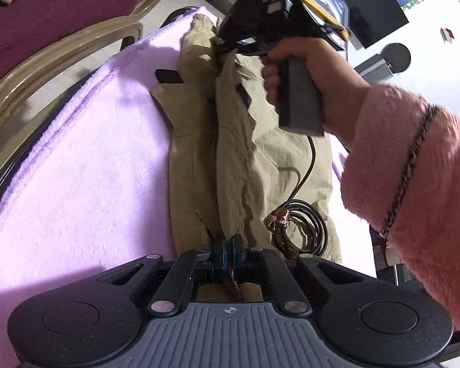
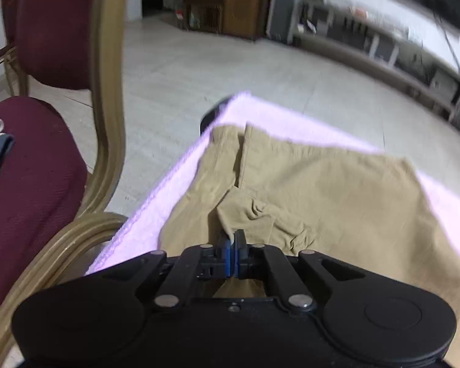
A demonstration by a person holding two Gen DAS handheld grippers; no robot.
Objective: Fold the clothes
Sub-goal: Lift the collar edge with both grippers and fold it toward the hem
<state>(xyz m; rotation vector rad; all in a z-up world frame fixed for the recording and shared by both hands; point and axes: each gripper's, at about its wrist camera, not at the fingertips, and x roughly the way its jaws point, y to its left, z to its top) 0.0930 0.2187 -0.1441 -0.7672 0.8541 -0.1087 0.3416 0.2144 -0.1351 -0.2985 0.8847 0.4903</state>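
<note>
On the pink blanket (image 1: 86, 165) covering the table lie the khaki trousers (image 1: 239, 165), spread lengthwise w/ one long fold running down the middle. Left gripper (image 1: 229, 245) sits at the near end of the garment, blue pads pressed together w/ a pinch of khaki cloth between them. Right gripper (image 1: 230, 45) is at the far end in the left wrist view, held by a hand (image 1: 303, 76) in a fuzzy pink sleeve (image 1: 414, 184); its own cam shows the jaws (image 2: 231, 239) clamped shut on a raised tuck of the fabric. A coiled black cable (image 1: 303, 227) w/ a brownish tie rests on the trousers near the left gripper. Maroon chair (image 2: 36, 184) w/ a tan frame stands just beside the table edge; some clothes lie on its seat.
</note>
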